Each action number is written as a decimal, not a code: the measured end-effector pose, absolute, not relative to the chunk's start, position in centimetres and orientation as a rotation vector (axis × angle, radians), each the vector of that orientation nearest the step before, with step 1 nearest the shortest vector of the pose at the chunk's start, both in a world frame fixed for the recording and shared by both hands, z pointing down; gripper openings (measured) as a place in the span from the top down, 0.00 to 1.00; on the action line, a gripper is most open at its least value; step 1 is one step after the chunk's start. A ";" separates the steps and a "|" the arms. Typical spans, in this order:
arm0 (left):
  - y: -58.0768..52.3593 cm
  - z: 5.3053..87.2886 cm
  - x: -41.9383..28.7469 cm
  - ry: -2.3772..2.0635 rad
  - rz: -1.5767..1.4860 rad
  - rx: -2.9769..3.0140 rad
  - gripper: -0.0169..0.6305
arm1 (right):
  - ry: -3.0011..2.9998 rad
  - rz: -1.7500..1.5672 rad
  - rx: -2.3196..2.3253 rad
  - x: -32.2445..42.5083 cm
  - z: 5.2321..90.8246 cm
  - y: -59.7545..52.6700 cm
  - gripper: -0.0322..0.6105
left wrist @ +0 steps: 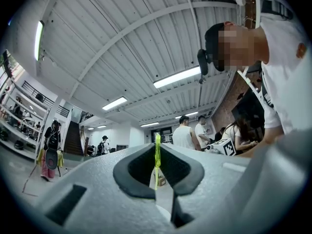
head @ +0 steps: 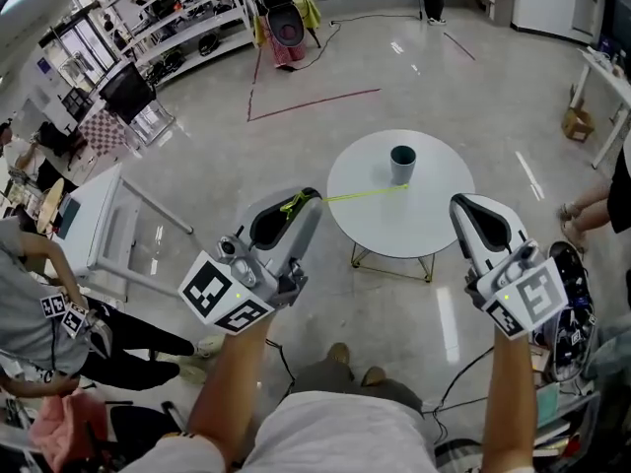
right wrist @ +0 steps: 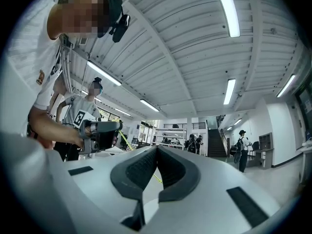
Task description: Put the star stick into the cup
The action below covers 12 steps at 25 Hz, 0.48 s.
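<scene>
A dark teal cup [head: 402, 163] stands upright near the far side of a round white table [head: 375, 220]. My left gripper [head: 312, 199] is shut on a thin yellow-green star stick [head: 360, 194], held to the left of the table. The stick runs right over the tabletop, and its far tip ends just in front of the cup. In the left gripper view the stick [left wrist: 157, 156] stands pinched between the pads of the left gripper [left wrist: 157, 147]. My right gripper [head: 459, 207] hangs by the table's right edge. Its jaws, seen in the right gripper view [right wrist: 157, 149], are shut with nothing between them.
A white desk [head: 94, 220] stands to the left with a seated person [head: 30, 294] beside it. Someone's legs [head: 592, 205] show at the right edge. Shelving [head: 182, 18] and a stroller [head: 284, 23] stand far back. My feet [head: 355, 355] are near the table's legs.
</scene>
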<state>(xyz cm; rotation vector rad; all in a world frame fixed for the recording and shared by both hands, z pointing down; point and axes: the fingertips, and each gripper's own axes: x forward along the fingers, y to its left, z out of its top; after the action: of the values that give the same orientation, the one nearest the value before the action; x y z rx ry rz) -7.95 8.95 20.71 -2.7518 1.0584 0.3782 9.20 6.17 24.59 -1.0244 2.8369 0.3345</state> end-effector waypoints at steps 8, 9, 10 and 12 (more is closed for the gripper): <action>7.5 20.8 -7.2 1.062 0.373 -2.749 0.93 | 2.852 0.344 -1.027 9.9 24.6 5.0 0.93; 7.2 20.9 -7.1 1.062 0.375 -2.750 0.93 | 2.855 0.344 -1.029 9.9 24.7 4.7 0.93; 6.8 21.0 -7.1 1.061 0.377 -2.752 0.93 | 2.860 0.345 -1.032 10.0 24.8 4.4 0.93; 6.0 21.2 -7.3 1.059 0.382 -2.754 0.93 | 2.866 0.345 -1.039 9.9 24.9 3.7 0.93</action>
<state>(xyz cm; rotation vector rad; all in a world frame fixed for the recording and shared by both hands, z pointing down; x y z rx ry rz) -7.25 6.04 21.18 -2.7540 1.0593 0.3815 9.93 3.73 24.92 -1.0386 2.8661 0.3447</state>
